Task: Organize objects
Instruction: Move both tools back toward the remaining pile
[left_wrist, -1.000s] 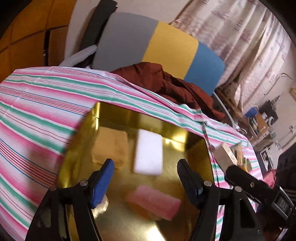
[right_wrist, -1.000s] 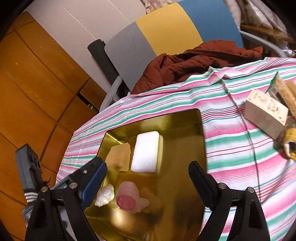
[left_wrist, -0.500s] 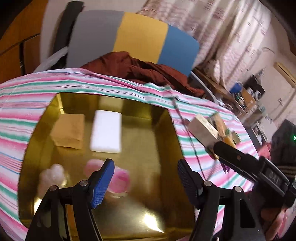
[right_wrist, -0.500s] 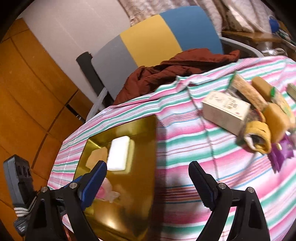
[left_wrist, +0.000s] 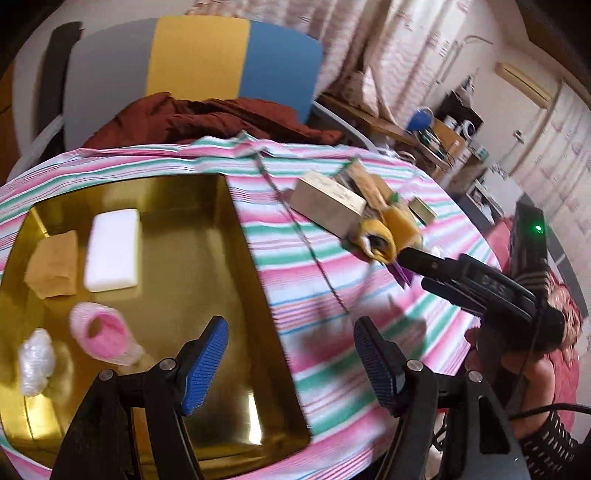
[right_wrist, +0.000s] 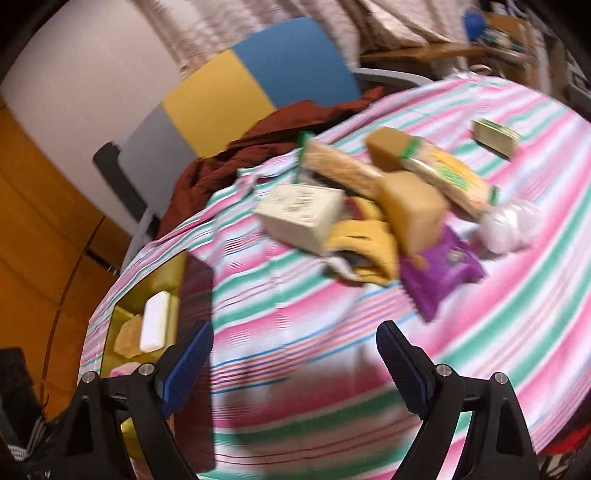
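Observation:
A gold tray (left_wrist: 243, 229) lies on the striped tablecloth and holds a white block (left_wrist: 112, 251), a tan block (left_wrist: 53, 264), a pink hair roller (left_wrist: 101, 332) and a clear wrapped lump (left_wrist: 35, 360). My left gripper (left_wrist: 291, 363) hangs open and empty over the tray's right rim. To the right lies a pile: a cream box (right_wrist: 303, 212), a yellow cloth (right_wrist: 364, 243), a tan sponge (right_wrist: 412, 210), a purple packet (right_wrist: 439, 273) and long wrapped packets (right_wrist: 441, 175). My right gripper (right_wrist: 295, 365) is open and empty above bare cloth, short of the pile.
A grey, yellow and blue chair (left_wrist: 195, 62) with a rust-red jacket (left_wrist: 199, 118) stands behind the table. A small green-edged box (right_wrist: 495, 134) lies far right. The right gripper's body (left_wrist: 476, 284) shows in the left wrist view. Furniture clutters the back right.
Both grippers have swung rightward from over the tray toward the pile. The tray has slid to the left of both views. Both stay open and empty.

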